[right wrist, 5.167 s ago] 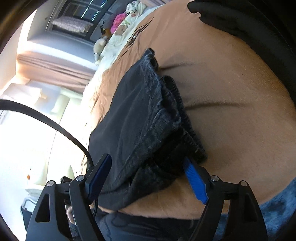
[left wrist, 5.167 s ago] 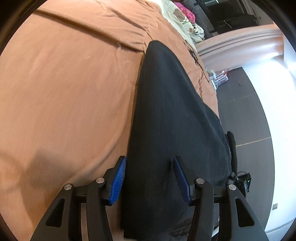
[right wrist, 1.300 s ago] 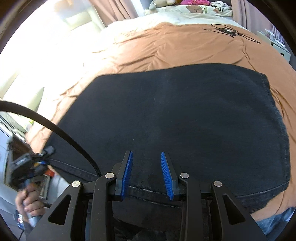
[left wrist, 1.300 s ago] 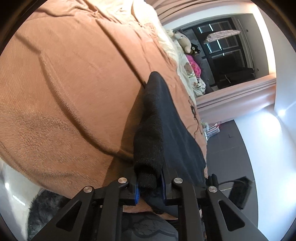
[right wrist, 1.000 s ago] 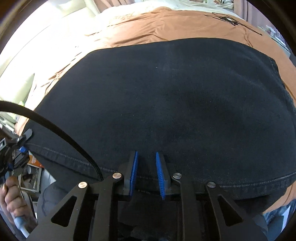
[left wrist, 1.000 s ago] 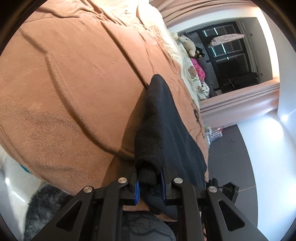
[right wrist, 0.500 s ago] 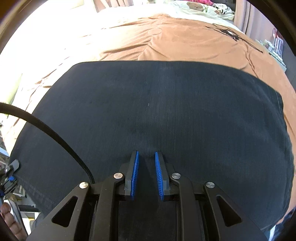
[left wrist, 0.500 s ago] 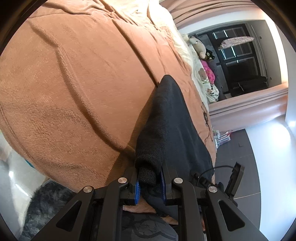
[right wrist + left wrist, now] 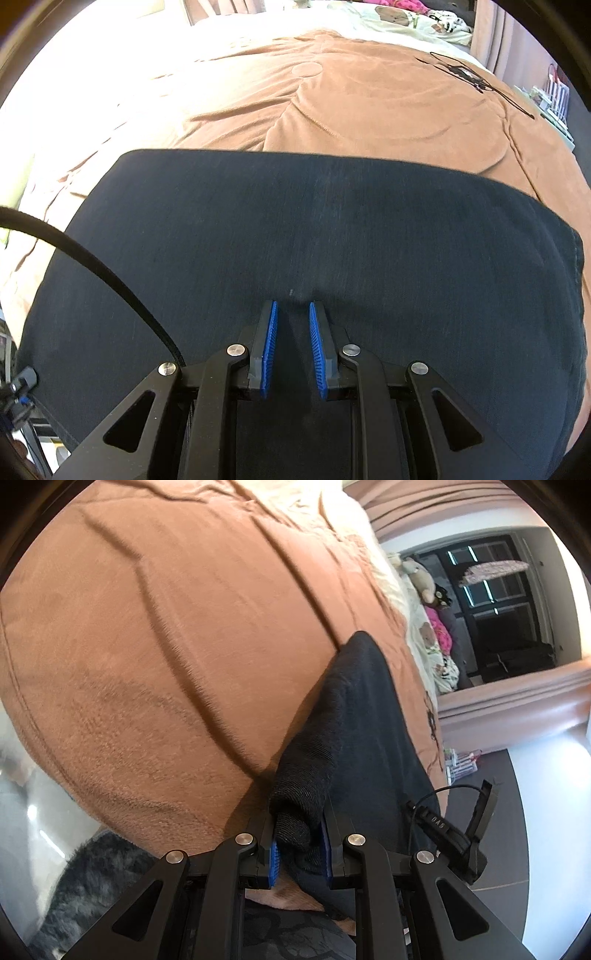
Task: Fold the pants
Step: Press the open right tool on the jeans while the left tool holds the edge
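1. Left wrist view: the left gripper (image 9: 298, 840) is clamped on a thick folded edge of the black pants (image 9: 354, 731), which run away ahead of the tool over the brown blanket (image 9: 155, 635) on the bed.
2. In the right wrist view the right gripper (image 9: 291, 321) sits low on the pants (image 9: 295, 221), its blue pads nearly together with dark cloth between them; whether they truly pinch it cannot be told.
3. The pants lie spread wide ahead of the right tool, their far edge straight across the blanket (image 9: 369, 103).
4. Judged by its weave and the bulge it makes in the left tool's grip, the cloth is soft, limp denim of some weight: it should drape and sag rather than hold shape, and is not fragile.
5. Hems and doubled edges look the best places to take hold, several layers at once.
6. No container is in view; stuffed toys (image 9: 421, 578) sit far ahead of the left tool.
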`<state>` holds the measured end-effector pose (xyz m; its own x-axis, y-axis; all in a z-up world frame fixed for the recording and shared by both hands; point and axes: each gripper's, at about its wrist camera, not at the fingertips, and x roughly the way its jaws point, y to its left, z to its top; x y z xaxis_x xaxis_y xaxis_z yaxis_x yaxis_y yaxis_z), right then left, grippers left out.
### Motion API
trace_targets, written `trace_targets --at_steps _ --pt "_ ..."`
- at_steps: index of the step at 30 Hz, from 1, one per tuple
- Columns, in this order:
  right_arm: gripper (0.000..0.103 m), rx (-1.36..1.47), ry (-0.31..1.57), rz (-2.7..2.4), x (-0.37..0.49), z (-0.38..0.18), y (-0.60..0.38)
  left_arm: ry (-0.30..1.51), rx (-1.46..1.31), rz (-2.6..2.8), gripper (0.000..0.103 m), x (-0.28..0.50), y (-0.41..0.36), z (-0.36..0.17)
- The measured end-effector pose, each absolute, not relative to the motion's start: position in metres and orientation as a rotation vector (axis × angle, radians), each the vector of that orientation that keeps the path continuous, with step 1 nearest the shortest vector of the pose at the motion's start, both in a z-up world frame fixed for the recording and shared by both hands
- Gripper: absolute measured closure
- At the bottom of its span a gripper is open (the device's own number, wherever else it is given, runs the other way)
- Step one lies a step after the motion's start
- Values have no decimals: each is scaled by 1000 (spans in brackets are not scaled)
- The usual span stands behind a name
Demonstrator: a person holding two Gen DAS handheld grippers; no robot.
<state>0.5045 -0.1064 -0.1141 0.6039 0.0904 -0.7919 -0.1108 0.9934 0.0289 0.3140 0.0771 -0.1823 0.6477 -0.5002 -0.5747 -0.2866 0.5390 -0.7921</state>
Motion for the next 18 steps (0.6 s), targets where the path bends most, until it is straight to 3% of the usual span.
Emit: trace_targets --at_steps 6,8,12,18 --pt "90 -19 922 104 515 -113 -101 910 -1024 -138 81 319 78 -186" --pt "90 -16 920 103 521 -112 -100 913 -1024 -141 72 321 79 -187" --pt "90 16 927 109 532 -111 -101 911 -1006 -165 65 330 80 -188" --pt "90 64 935 123 555 -112 -108 903 -989 -202 63 348 80 -190"
